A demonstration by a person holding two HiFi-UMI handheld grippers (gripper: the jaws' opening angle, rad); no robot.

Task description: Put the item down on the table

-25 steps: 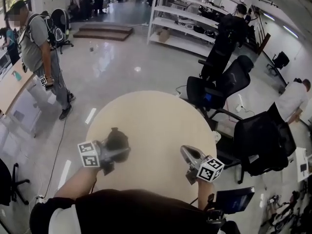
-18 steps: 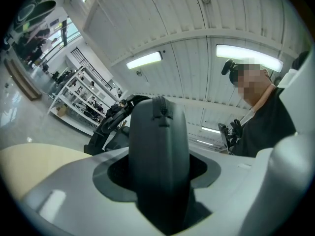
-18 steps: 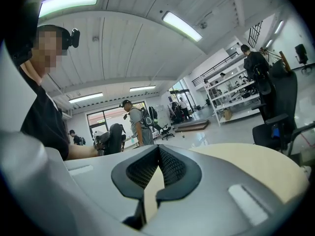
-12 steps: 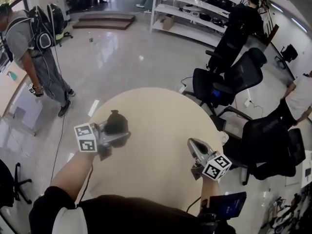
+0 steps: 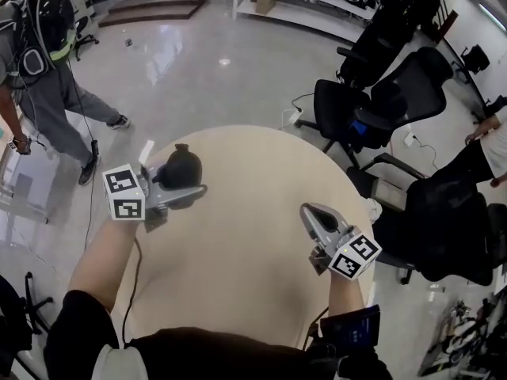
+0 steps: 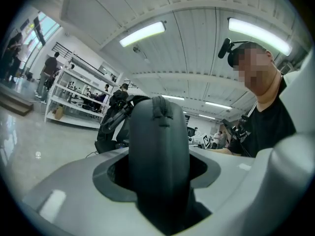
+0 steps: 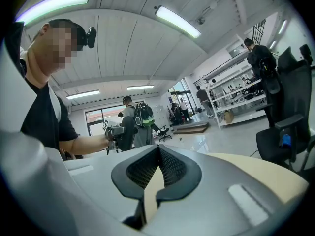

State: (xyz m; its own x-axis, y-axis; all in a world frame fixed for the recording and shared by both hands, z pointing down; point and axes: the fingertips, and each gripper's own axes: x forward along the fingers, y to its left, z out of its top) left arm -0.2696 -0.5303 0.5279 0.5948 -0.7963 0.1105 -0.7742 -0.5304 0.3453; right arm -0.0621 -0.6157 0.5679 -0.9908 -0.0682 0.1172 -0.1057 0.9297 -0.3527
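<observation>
The left gripper (image 5: 187, 184) grips a smooth, dark, rounded item (image 6: 157, 146) with a stitched top tab; the right gripper (image 5: 309, 212) is closed and empty.

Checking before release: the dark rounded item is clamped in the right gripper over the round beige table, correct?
Not the right: the left gripper clamps the dark rounded item over the round beige table, as the left gripper view shows. The right gripper is shut, empty.

The dark item's (image 6: 158, 141) lower end is sunk out of sight inside the left gripper (image 5: 184, 184); what it is, I can't tell. The worktop's (image 5: 253, 212) near edge hides behind the wearer's shirt (image 5: 222, 355).
</observation>
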